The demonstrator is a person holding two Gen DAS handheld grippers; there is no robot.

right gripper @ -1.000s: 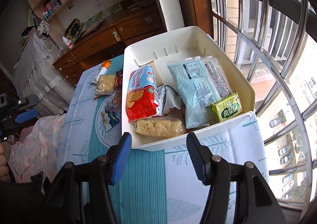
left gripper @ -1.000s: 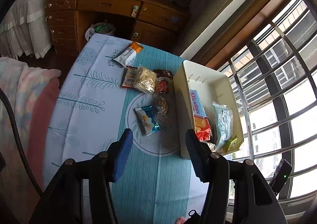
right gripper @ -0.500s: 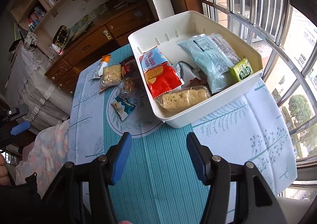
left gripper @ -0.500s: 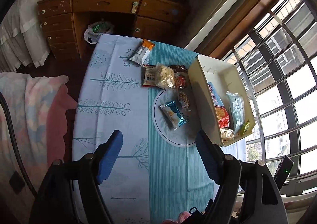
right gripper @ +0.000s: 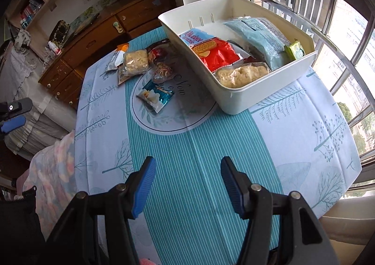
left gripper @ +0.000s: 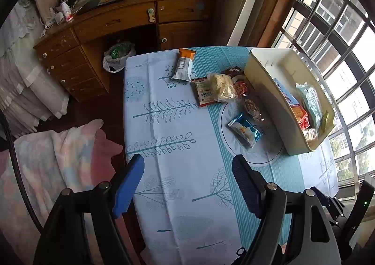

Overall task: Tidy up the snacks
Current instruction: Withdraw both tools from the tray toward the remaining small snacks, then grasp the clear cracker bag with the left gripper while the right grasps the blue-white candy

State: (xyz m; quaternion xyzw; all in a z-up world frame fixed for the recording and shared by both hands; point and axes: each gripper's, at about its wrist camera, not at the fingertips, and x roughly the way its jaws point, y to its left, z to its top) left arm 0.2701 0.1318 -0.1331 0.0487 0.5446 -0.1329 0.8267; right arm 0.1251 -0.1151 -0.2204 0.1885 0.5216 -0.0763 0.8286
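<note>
Right wrist view gives the clearest read on progress, taking the white bin (right gripper: pixel 269 91) as the landmark. Far left of it, at the table's edge, lies an orange-tipped bar (right gripper: pixel 117 57); next toward the bin comes a pale cracker pack (right gripper: pixel 136 62), then a small dark-red packet (right gripper: pixel 158 53) and a clear nut pouch (right gripper: pixel 163 70), and nearer the camera a blue foil pack (right gripper: pixel 155 96) on the round print of the tablecloth (right gripper: pixel 199 159). All of these sit outside the bin, so I judge the job roughly half done.

Inside the bin, left to right: a red-and-blue biscuit bag (right gripper: pixel 212 50), a clear cracker pack (right gripper: pixel 241 73) against the near wall, a pale blue pouch (right gripper: pixel 262 40), and a small green packet (right gripper: pixel 294 49) in the right corner.

Both tools hang over bare cloth, well short of the bin. The left gripper (left gripper: pixel 187 185) is released, jaws spread wide with nothing between them; the right gripper (right gripper: pixel 187 185) is likewise empty, jaws apart.
</note>
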